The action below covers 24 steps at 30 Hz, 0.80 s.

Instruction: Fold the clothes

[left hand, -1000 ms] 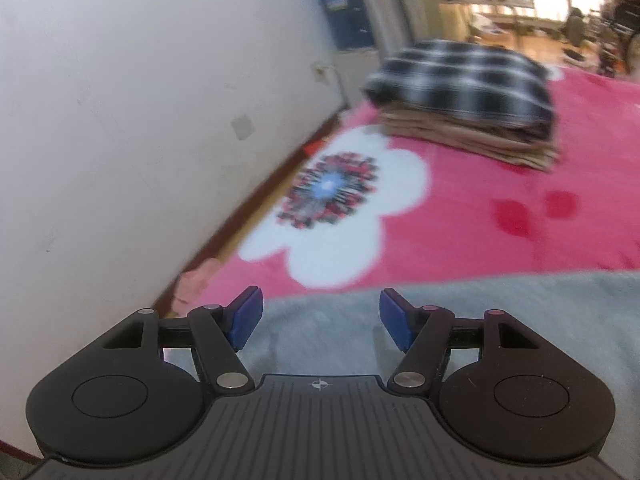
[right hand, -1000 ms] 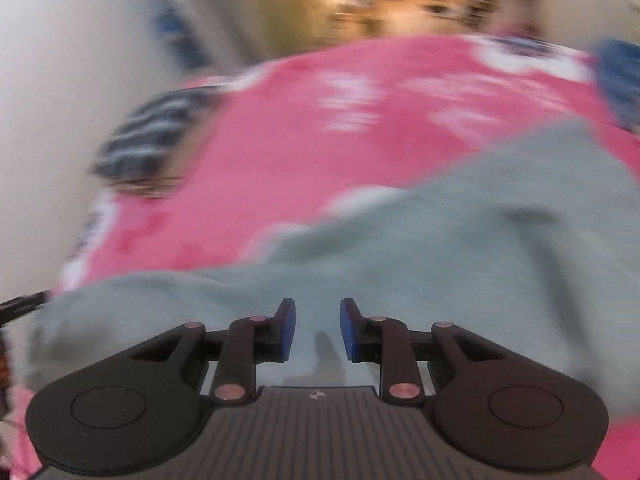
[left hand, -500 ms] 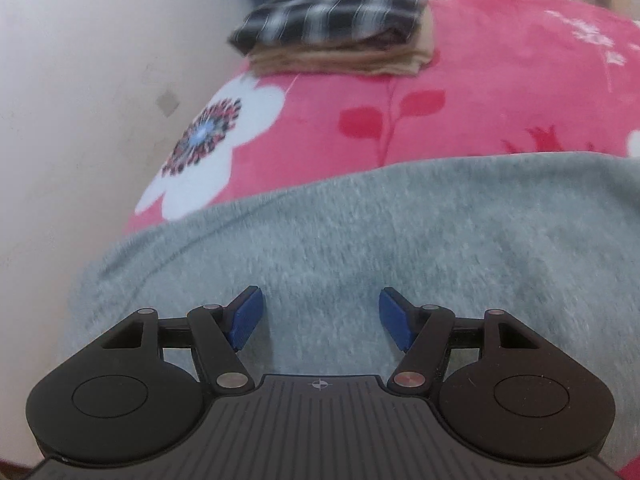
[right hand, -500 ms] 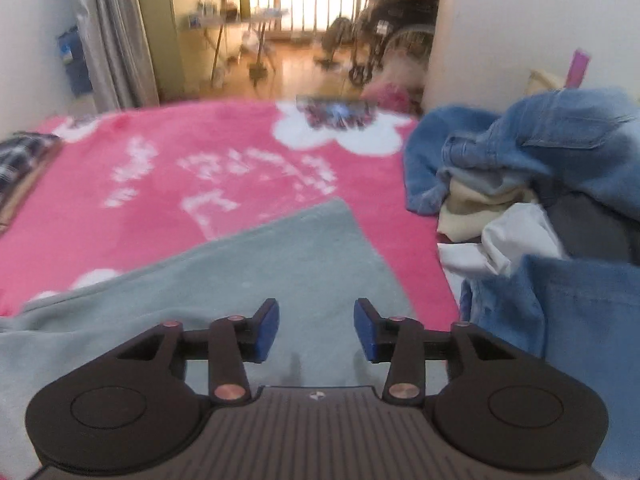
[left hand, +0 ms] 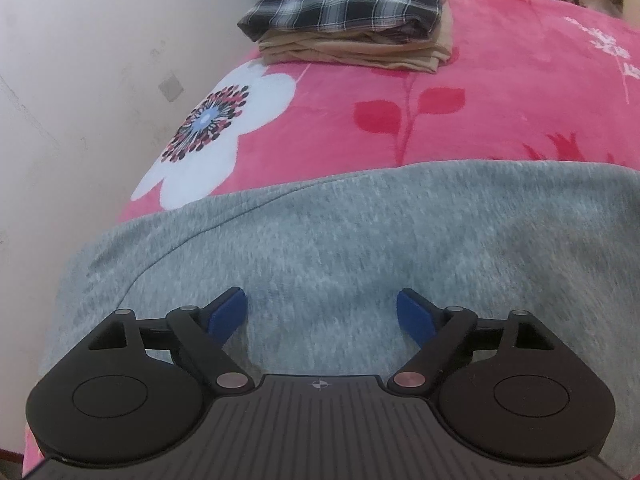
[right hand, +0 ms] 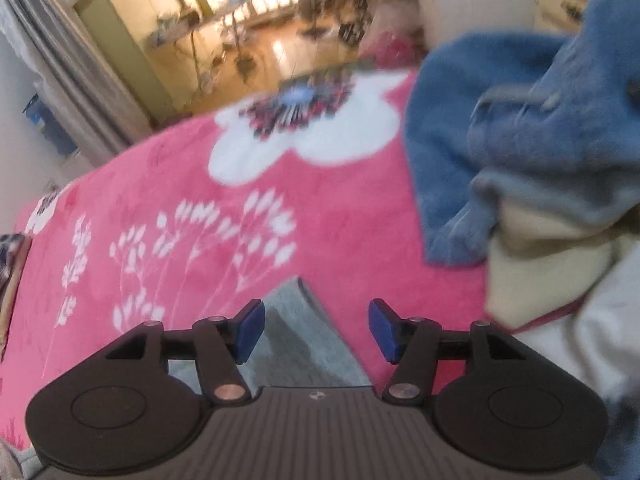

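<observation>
A grey knit garment (left hand: 360, 232) lies spread flat on the pink flowered blanket (left hand: 500, 92). My left gripper (left hand: 322, 314) is open and empty, low over the garment near its left end. In the right wrist view a corner of the grey garment (right hand: 304, 332) points away between the fingers. My right gripper (right hand: 316, 330) is open and empty just over that corner.
A folded stack with a black-and-white plaid piece (left hand: 352, 8) on tan clothes sits at the far left of the bed by the white wall (left hand: 80, 80). A heap of unfolded clothes, blue denim (right hand: 520, 128) over cream and white pieces, lies at the right.
Both grippers have opened wider. The left one moved from the bed's edge over the grey garment. The right one swung right to the garment's far corner.
</observation>
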Tool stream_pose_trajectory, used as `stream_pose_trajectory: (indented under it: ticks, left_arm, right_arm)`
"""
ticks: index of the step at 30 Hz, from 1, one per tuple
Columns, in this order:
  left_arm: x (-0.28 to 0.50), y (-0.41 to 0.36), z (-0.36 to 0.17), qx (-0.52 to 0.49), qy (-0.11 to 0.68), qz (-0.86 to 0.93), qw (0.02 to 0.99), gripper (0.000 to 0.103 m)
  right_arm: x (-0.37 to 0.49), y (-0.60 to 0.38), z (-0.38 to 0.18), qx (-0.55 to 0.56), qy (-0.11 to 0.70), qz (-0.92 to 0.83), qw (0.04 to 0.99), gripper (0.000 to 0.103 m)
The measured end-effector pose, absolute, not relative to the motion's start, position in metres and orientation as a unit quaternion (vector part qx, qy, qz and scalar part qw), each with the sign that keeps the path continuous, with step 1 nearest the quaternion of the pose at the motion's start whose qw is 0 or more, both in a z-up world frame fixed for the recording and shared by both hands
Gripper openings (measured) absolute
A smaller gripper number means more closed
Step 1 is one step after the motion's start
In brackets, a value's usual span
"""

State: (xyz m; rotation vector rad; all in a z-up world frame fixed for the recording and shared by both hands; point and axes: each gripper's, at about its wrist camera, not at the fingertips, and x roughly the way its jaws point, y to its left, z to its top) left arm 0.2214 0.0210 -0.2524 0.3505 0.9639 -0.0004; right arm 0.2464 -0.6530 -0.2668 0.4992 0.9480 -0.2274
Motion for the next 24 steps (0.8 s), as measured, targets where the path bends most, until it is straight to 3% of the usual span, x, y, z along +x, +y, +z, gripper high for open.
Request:
stream_pose_trajectory:
  ticks: [1, 3, 4, 5, 7, 12, 19, 21, 24]
  left_arm:
    - [0.221, 0.021, -0.253, 0.170, 0.459, -0.001, 0.872, 0.086]
    - [0.221, 0.020, -0.252, 0.171, 0.457, 0.000, 0.873, 0.086]
    - [0.222, 0.020, -0.252, 0.171, 0.455, 0.001, 0.874, 0.086]
    - [0.222, 0.019, -0.251, 0.172, 0.453, 0.003, 0.875, 0.086]
    - [0.224, 0.017, -0.249, 0.174, 0.447, 0.006, 0.877, 0.085]
    - [0.229, 0.007, -0.246, 0.200, 0.431, 0.012, 0.880, 0.084]
    - [0.233, 0.003, -0.250, 0.211, 0.437, 0.015, 0.874, 0.085]
    - [0.234, 0.004, -0.251, 0.210, 0.440, 0.016, 0.873, 0.085]
    - [0.235, 0.003, -0.251, 0.207, 0.443, 0.018, 0.872, 0.085]
  right_arm:
    - [0.248, -0.647, -0.269, 0.216, 0.460, -0.101, 0.855, 0.060]
    - [0.249, -0.634, -0.268, 0.168, 0.465, -0.098, 0.863, 0.050]
    - [0.247, -0.631, -0.267, 0.162, 0.464, -0.102, 0.865, 0.029]
    - [0.246, -0.628, -0.265, 0.156, 0.462, -0.107, 0.866, 0.015]
    - [0.239, -0.622, -0.253, 0.146, 0.442, -0.111, 0.878, 0.012]
    - [0.215, -0.625, -0.231, 0.115, 0.396, -0.147, 0.899, 0.012]
    - [0.225, -0.637, -0.271, 0.119, 0.425, -0.201, 0.875, 0.012]
    - [0.223, -0.646, -0.270, 0.161, 0.418, -0.215, 0.868, 0.017]
    - [0.214, -0.656, -0.252, 0.186, 0.422, -0.231, 0.856, 0.043]
